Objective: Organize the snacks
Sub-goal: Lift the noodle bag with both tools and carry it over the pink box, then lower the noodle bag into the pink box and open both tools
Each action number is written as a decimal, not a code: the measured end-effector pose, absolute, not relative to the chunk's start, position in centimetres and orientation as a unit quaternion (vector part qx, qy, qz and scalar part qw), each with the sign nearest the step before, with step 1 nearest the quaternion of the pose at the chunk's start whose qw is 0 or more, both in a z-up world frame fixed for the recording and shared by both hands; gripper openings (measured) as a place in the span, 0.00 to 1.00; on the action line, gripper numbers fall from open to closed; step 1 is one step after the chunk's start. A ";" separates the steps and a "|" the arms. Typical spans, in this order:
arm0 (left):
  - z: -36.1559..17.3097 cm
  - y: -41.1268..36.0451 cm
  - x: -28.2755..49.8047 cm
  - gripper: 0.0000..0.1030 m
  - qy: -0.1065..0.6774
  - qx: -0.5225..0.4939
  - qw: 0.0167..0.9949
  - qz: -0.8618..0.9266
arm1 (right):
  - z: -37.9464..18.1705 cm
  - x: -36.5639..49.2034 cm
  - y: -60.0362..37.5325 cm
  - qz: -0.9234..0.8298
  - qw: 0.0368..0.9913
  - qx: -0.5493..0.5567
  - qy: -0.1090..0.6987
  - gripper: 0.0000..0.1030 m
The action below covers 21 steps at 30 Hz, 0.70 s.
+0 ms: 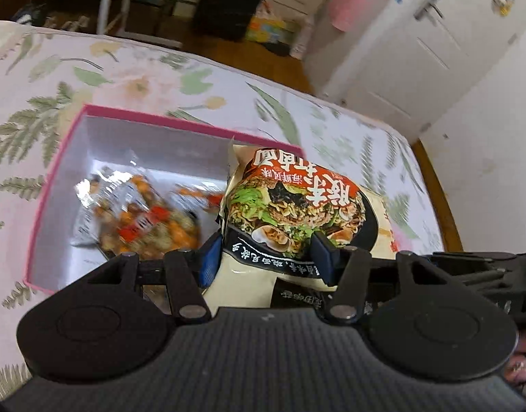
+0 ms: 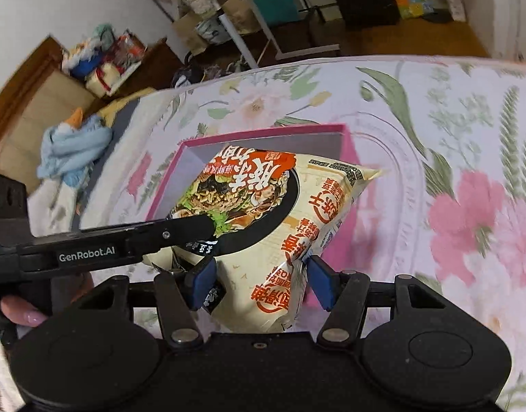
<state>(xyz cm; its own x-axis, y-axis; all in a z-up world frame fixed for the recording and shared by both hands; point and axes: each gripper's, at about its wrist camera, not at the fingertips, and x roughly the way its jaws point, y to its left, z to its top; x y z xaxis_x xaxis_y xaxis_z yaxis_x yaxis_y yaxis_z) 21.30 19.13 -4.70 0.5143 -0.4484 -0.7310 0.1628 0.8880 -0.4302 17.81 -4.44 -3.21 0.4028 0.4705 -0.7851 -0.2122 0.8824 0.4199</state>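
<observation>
Pink box [image 1: 53, 185] w/ snack packets [image 1: 139, 219]; noodle pack [image 1: 290, 202] above.

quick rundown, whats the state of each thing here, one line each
noodle pack: sealed, held up over the box by both grippers
left gripper: shut on the noodle pack
right gripper: shut on the noodle pack
box: open, no lid on, sits on the floral sheet
snack packets: lying loose inside the box, blurred
</observation>
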 end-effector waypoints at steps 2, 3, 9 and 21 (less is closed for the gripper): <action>-5.4 19.4 22.0 0.52 0.448 -0.150 0.865 -0.170 | -3.7 18.9 -3.1 0.204 0.832 0.105 0.506 0.63; -5.8 19.4 22.2 0.52 0.444 -0.148 0.867 -0.168 | -4.0 19.4 -2.6 0.203 0.834 0.094 0.504 0.63; -8.6 20.1 24.0 0.52 0.449 -0.180 0.864 -0.143 | -6.5 21.4 -0.8 0.212 0.846 0.028 0.489 0.65; -7.9 18.1 22.2 0.55 0.422 -0.072 0.900 -0.086 | -7.3 18.6 0.3 0.210 0.874 -0.043 0.436 0.68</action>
<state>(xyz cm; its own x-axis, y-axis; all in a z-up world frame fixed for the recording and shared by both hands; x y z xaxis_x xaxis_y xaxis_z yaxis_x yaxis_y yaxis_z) 22.16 18.12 -7.95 0.6285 -0.2160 -0.7472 0.0949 0.9748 -0.2020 18.62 0.32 -7.30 0.5323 0.3294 -0.7798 -0.4048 0.9081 0.1072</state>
